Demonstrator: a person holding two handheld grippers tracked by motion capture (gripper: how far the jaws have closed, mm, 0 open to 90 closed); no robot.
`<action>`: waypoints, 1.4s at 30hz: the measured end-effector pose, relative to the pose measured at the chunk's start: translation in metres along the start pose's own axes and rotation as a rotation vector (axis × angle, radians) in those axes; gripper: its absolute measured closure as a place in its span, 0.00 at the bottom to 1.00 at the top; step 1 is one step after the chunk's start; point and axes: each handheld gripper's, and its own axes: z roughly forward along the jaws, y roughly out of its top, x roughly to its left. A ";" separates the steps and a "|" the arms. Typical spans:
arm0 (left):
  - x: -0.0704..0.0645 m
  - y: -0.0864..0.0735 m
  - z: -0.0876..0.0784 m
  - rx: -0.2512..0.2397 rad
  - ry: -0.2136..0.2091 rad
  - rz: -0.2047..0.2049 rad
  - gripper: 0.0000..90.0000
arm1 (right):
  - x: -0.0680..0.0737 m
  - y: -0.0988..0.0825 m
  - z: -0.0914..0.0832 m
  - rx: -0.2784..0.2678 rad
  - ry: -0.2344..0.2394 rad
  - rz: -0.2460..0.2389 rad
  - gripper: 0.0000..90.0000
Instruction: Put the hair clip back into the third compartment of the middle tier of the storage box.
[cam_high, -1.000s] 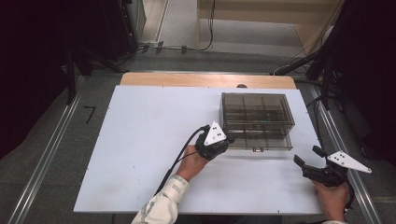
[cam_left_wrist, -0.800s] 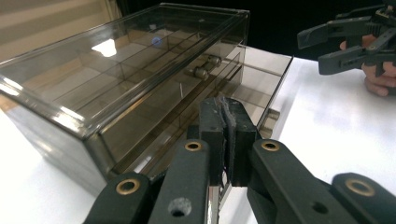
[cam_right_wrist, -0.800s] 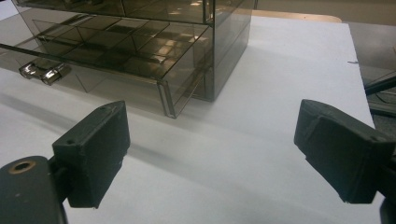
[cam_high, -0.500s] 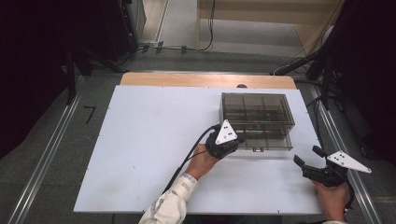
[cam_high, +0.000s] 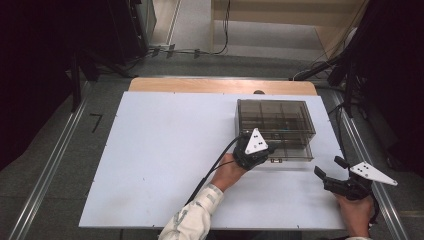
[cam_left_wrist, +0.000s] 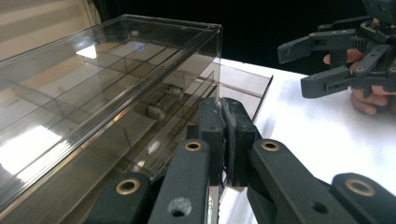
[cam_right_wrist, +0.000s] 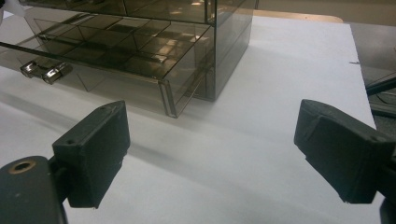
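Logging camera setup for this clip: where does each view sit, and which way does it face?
High view: above the person's side, looking down on the table; both forearms and hands enter from below.
Left gripper view: rides the left claw, shut at the clear drawer box.
Right gripper view: rides the open right claw, facing the box.
Shared: the box, in all three views.
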 end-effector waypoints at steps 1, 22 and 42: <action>-0.001 0.001 0.001 0.002 -0.001 0.002 0.98 | 0.000 0.000 0.000 0.000 0.000 -0.001 0.10; -0.015 0.015 0.032 0.007 -0.018 0.001 0.98 | 0.000 0.000 0.000 0.003 0.002 0.003 0.10; -0.025 0.024 0.065 -0.006 0.016 -0.029 0.98 | 0.000 0.000 0.000 -0.004 0.004 0.000 0.10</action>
